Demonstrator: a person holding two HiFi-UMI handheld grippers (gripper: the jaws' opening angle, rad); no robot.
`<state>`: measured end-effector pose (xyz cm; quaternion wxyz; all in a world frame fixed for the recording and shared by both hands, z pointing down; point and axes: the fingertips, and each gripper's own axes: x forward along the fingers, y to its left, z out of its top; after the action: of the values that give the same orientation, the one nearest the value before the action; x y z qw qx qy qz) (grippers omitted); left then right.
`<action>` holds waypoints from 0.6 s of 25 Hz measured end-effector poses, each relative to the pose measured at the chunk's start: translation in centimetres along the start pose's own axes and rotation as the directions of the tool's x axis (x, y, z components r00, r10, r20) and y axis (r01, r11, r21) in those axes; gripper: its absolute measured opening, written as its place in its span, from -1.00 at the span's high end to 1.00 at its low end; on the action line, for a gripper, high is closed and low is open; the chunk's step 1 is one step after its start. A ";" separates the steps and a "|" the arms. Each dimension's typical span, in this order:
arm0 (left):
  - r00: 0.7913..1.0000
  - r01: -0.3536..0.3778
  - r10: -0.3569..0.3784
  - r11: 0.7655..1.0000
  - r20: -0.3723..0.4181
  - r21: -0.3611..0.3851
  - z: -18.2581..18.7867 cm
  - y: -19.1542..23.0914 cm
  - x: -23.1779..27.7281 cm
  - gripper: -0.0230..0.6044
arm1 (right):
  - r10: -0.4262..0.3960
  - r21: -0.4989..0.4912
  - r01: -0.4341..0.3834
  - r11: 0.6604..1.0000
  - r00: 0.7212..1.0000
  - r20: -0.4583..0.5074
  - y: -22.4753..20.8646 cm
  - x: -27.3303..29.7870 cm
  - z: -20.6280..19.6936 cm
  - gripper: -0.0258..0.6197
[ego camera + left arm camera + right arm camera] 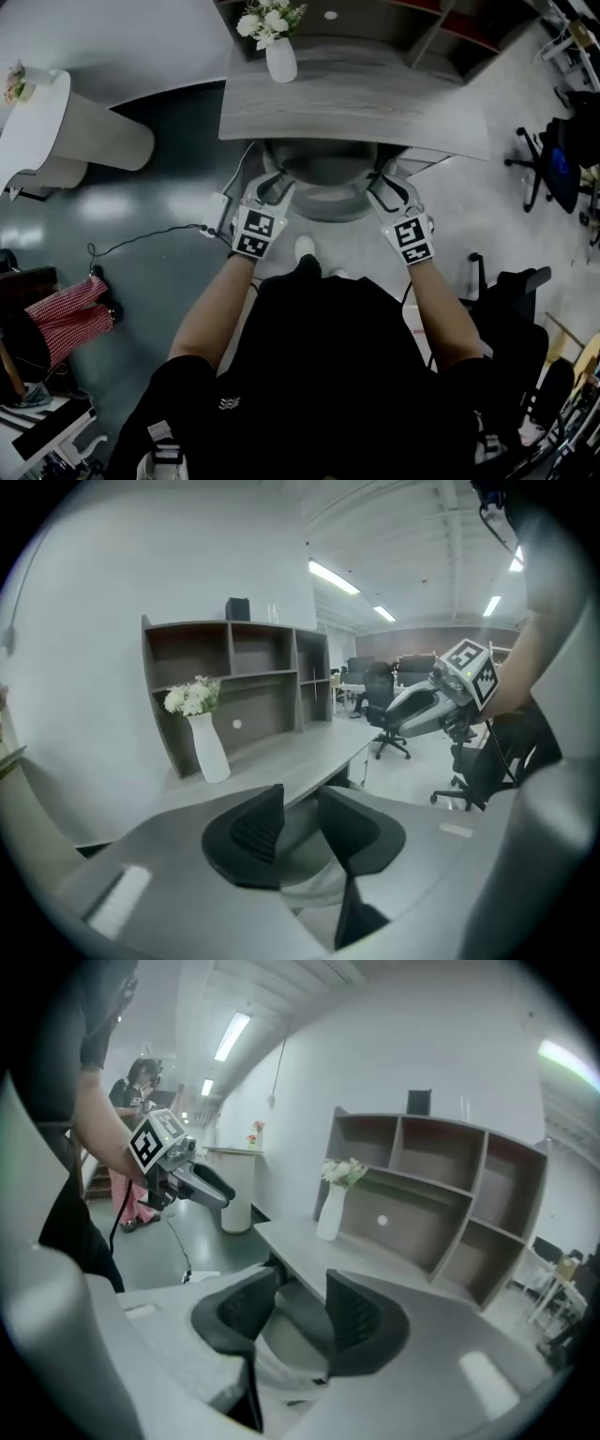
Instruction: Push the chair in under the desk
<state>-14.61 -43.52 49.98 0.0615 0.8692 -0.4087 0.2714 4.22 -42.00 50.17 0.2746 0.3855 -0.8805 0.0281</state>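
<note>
Grey office floor all round, with a curved grey desk [375, 103] up top and a white vase [280, 58] of flowers sitting on its far left end, open shelves [234, 682] behind it. The chair [328, 178] was tucked in under the desk's near edge, only its rounded grey back poking out. The left gripper [272, 192] was at the left edge of that back and the right gripper [389, 192] at the right edge. Both tongs were part open, the left gap narrower. Neither was clamped on anything; you could just see the chair back through the gaps. Some black office chairs [553, 159] stood off to the right.
</note>
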 end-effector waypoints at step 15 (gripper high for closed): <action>0.950 -0.168 0.192 0.979 0.246 -0.116 8.5 4.9 -6.2 0.88 | -0.222 0.241 0.166 0.956 0.948 0.227 -7.0 -6.1 4.5 0.73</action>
<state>-17.89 -45.41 38.99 0.0239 0.8522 -0.5030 0.1421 10.35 -43.99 42.17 0.1180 0.4990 -0.8572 0.0486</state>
